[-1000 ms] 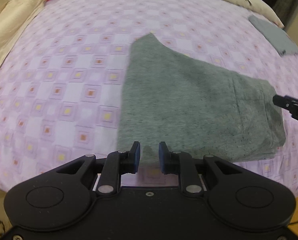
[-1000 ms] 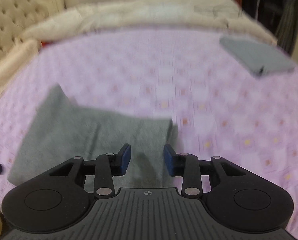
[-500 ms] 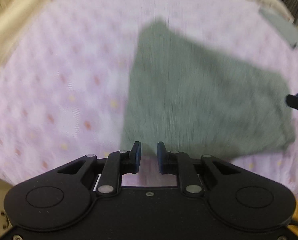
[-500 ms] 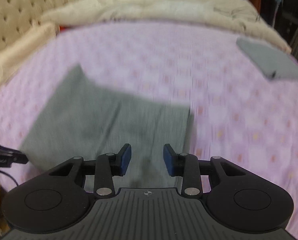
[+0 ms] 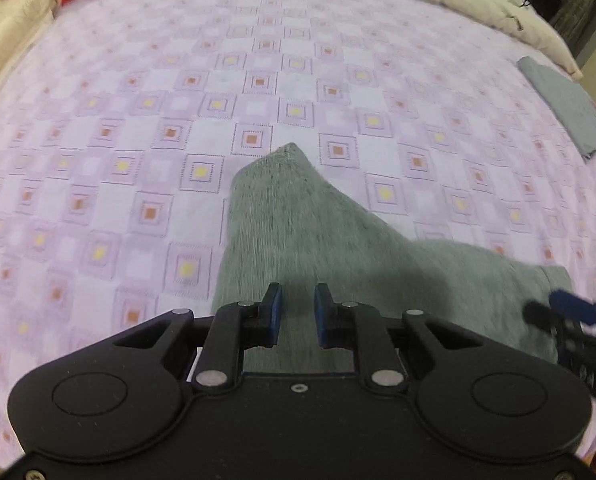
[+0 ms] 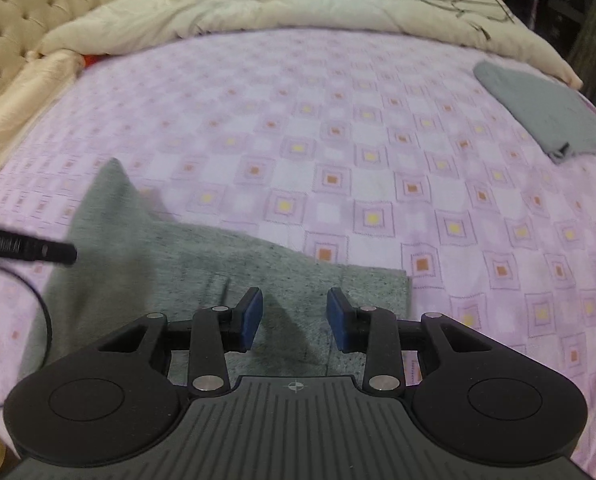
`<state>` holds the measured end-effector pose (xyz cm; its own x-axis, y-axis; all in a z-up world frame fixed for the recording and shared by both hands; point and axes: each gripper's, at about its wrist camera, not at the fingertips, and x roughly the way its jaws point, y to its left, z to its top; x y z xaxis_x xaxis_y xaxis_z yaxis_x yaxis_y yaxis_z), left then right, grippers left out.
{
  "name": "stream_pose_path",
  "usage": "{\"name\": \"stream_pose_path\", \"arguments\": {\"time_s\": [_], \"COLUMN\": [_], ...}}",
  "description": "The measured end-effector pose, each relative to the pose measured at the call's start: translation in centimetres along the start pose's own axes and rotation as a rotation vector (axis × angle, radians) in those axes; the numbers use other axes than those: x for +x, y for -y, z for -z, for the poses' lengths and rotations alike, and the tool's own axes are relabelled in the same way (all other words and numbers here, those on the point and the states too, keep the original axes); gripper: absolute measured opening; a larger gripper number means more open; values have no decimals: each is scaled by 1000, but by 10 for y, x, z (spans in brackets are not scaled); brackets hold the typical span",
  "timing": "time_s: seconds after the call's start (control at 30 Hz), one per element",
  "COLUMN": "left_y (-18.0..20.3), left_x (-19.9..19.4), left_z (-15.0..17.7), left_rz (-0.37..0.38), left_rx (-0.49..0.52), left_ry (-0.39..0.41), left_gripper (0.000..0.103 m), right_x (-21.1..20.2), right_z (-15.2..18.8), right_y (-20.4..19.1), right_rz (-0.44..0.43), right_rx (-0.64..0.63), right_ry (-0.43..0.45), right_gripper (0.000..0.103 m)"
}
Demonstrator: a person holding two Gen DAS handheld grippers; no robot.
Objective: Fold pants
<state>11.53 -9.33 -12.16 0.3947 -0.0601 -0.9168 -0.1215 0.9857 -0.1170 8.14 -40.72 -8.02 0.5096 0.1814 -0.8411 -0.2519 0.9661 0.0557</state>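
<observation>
Grey pants lie folded flat on the purple patterned bed sheet, one pointed corner toward the far side. My left gripper hovers over their left half, its blue pads a small gap apart with nothing pinched. In the right wrist view the pants spread to the left. My right gripper stands open above their right end, close to the stitched edge. The right gripper also shows at the pants' right edge in the left wrist view.
A second folded grey cloth lies at the far right of the bed. A cream duvet is bunched along the far side, beside a tufted headboard. A black rod with a cable reaches in from the left.
Both grippers moved forward over the pants, whose near edge now lies beneath them. The left pads stand slightly closer together than a second ago. The right pads kept their gap.
</observation>
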Motion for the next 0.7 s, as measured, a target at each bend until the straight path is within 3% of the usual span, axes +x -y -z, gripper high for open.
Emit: {"name": "stream_pose_path", "arguments": {"time_s": [0.17,0.27,0.4,0.5,0.57,0.7], "left_y": [-10,-10,0,3,5,16], "left_x": [43,45,37,15,-3,-41], "left_z": [-13,-13,-7,3,13,37], "left_rz": [-10,-9,-41,-42,-49,-68], "left_rx": [-19,-21,41,20,1,8], "left_ry": [-128,-142,-118,-92,-77,-29], "left_gripper": [24,23,23,23,23,23], "right_x": [21,24,20,12,2,-30], "right_z": [1,2,6,7,6,10], "right_y": [-4,-10,-18,-28,-29,-28], "right_rz": [35,58,92,107,68,19], "right_rx": [3,-9,-18,-89,-99,-57], "right_ry": [-53,-53,-27,-46,-66,-22], "right_gripper": [35,35,36,36,35,35]}}
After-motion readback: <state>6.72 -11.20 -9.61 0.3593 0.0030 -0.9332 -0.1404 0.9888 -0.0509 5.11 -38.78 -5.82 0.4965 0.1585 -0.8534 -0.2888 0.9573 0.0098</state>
